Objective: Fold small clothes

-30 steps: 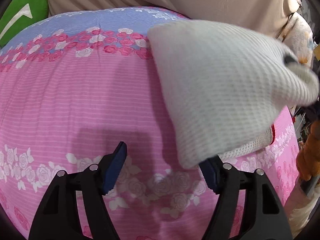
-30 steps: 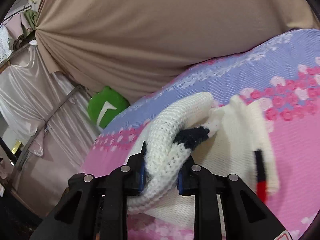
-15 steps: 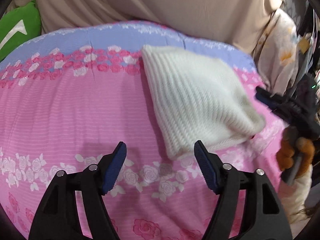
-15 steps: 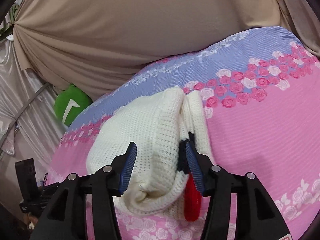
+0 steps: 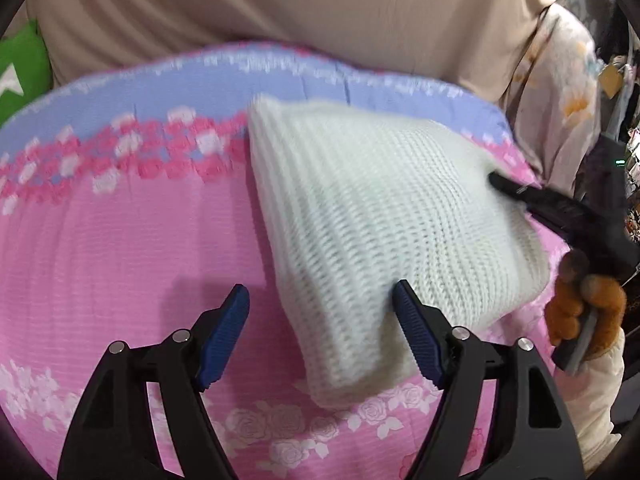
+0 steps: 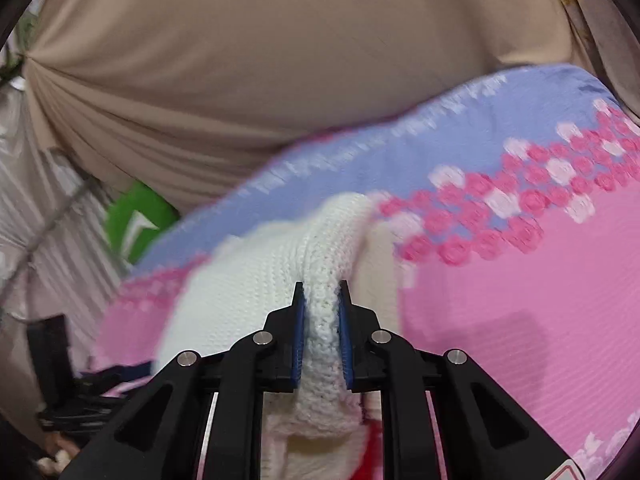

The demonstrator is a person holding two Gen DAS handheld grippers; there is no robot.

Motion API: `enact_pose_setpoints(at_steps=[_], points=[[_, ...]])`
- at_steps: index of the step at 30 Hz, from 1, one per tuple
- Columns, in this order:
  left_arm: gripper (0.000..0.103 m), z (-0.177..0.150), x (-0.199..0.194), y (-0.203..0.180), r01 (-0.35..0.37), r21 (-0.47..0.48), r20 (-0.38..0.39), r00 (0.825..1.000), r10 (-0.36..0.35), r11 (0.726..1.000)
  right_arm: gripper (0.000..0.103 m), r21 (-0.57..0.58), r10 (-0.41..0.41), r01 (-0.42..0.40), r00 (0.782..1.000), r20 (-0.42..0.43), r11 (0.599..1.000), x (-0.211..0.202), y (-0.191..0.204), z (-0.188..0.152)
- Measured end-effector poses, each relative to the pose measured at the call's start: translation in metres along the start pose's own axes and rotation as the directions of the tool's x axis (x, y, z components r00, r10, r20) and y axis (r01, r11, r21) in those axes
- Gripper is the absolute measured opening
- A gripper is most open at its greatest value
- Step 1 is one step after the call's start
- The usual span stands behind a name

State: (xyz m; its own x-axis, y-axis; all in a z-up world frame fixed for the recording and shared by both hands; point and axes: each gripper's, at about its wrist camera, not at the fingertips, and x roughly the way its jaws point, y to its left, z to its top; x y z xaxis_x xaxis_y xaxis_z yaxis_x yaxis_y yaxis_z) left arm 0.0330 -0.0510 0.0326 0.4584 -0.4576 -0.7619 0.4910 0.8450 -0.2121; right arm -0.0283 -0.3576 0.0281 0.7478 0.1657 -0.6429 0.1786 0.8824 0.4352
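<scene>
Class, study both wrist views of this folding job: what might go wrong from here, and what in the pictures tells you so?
1. The right gripper, jaws closing, pinches only a narrow ridge of the white knitted garment; pulling may undo the fold.
2. The left gripper is open, nothing pressed, so the garment could slide on the pink floral bedspread.

folded white knit garment (image 5: 384, 232) on pink floral bedspread (image 5: 132, 240)

Knit garment (image 5: 384, 216) on bedspread (image 5: 120, 248), grippers at two of its edges

Folded, lying on the right part of the spread in the left wrist view; left gripper (image 5: 320, 332) at its near corner, right gripper (image 6: 321, 316) at its right edge; curtain (image 5: 280, 4) behind, cushion (image 5: 20, 68) far left
</scene>
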Motion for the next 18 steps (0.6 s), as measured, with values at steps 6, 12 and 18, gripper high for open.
enact_pose_setpoints(at_steps=[6,12,18], points=[[0.074,-0.01,0.019,0.004,-0.017,-0.02,-0.047,0.999,0.016,1.0,0.026,0.046,0.09,-0.097,0.988,0.122,0.994,-0.053,0.005,-0.014],[0.077,-0.012,0.022,0.003,-0.028,-0.017,-0.046,0.999,0.028,0.999,0.048,-0.008,0.14,-0.14,0.989,0.043,0.99,-0.07,0.016,-0.064],[0.079,-0.013,0.021,0.001,-0.057,-0.008,-0.053,0.997,0.056,0.998,0.009,-0.014,0.059,-0.058,0.996,0.062,0.998,-0.06,0.018,-0.078]])
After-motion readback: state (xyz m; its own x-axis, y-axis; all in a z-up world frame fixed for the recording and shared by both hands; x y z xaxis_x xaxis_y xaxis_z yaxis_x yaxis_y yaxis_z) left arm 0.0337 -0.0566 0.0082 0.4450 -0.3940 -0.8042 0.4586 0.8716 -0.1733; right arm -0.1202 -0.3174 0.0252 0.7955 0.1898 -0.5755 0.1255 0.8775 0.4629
